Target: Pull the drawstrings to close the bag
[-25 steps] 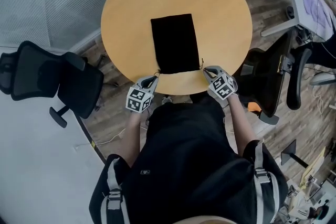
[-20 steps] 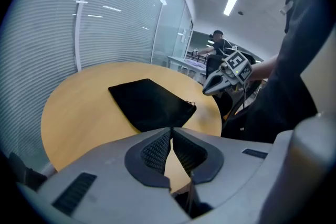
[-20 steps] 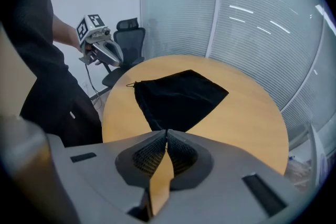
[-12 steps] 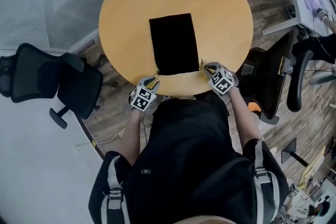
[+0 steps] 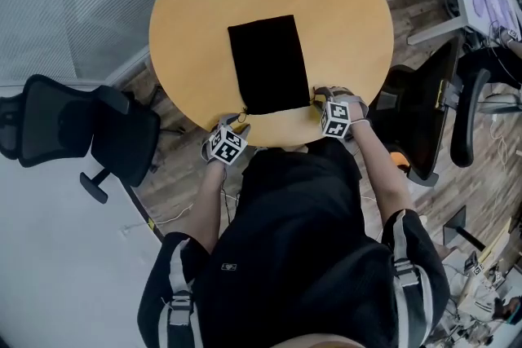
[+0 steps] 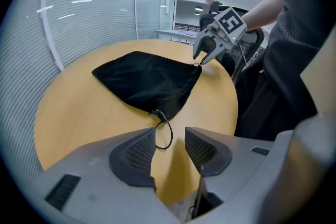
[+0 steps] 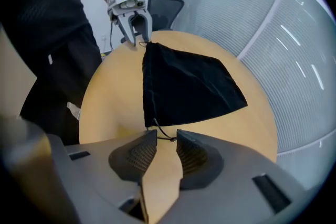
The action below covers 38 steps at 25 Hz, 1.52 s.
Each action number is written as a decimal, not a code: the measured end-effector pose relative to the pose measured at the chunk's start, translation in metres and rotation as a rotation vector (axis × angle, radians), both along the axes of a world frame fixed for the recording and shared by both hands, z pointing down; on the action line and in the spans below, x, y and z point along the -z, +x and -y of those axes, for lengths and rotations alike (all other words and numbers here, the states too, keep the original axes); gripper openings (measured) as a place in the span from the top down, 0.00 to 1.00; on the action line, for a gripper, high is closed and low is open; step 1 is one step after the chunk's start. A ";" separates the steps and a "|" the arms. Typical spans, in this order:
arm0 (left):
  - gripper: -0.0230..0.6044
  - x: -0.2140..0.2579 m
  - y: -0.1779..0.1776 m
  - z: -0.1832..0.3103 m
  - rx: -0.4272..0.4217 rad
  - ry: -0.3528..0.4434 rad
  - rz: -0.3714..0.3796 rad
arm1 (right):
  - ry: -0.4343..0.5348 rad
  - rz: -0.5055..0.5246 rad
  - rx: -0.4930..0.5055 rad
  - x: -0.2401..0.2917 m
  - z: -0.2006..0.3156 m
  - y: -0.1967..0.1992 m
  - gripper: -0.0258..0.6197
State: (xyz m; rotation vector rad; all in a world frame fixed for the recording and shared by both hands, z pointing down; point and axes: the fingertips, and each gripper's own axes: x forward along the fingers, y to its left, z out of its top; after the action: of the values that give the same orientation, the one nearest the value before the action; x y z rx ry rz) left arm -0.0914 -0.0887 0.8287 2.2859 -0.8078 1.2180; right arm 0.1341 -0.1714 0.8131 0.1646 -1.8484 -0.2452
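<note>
Head view: black bag (image 5: 267, 63) lay flat on round wooden table (image 5: 342, 4), its near edge toward person. Left gripper (image 5: 238, 121) was at near-left corner of bag, right gripper (image 5: 319, 96) at near-right corner. Black office chair (image 5: 90, 130) stood left of table, second chair (image 5: 424, 114) right of it.

Left gripper view: jaws were apart; cord loop (image 6: 167, 135) from bag corner lay between them, not clamped.

Right gripper view: jaws were narrowly apart; knotted cord (image 7: 166, 137) lay between tips, not pinched. Glass wall (image 7: 252, 18) stood behind table.
</note>
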 end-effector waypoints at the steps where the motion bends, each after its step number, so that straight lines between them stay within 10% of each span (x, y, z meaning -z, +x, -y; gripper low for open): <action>1: 0.71 -0.002 0.000 0.001 0.002 -0.001 0.004 | 0.010 -0.014 0.026 -0.002 0.000 -0.001 0.69; 15: 0.76 -0.015 -0.004 0.010 0.076 -0.008 -0.011 | 0.042 -0.042 0.119 -0.013 0.002 -0.019 0.74; 20: 0.92 -0.013 -0.008 0.012 0.101 0.014 -0.015 | 0.016 0.005 0.051 -0.014 0.000 -0.018 0.85; 38: 0.94 0.054 -0.042 0.055 0.376 0.142 -0.160 | -0.158 0.277 -0.299 0.048 0.008 -0.019 0.86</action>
State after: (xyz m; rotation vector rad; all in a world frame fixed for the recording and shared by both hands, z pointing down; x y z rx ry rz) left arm -0.1338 -0.1437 0.7744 2.1720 -1.2273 0.8233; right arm 0.1149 -0.1792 0.7647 0.3767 -2.0771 0.1383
